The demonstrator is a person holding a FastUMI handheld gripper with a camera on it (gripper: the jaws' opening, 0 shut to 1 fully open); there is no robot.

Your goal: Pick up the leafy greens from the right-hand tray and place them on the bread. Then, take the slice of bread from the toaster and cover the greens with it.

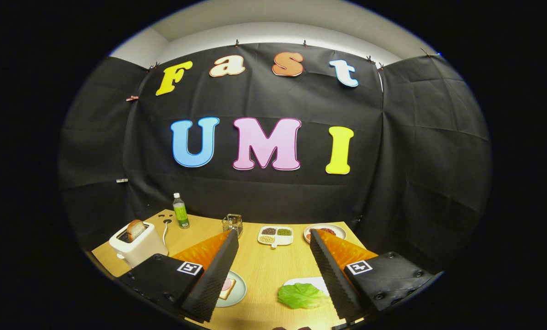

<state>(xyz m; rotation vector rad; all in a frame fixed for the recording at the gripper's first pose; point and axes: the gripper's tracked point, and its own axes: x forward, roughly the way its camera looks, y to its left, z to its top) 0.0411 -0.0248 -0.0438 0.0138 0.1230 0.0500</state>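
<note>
The jaws of the gripper (273, 275) stand wide apart and hold nothing, poised above the counter (264, 270). The leafy greens (302, 295) lie between them, close by the right finger, on a white tray (307, 281). Beside the left finger sits a plate (236, 288) with the bread (227, 288). Farther off, the toaster (138, 250) holds a slice (135, 229). The pick likely goes best by dropping straight down, centring on the leaf's thick middle, and closing gently so it does not tear or slide away.

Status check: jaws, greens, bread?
Gripper jaws open, above table, holding nothing. Leafy greens on tray, near right finger. Bread slice in toaster. Nothing in the way.
</note>
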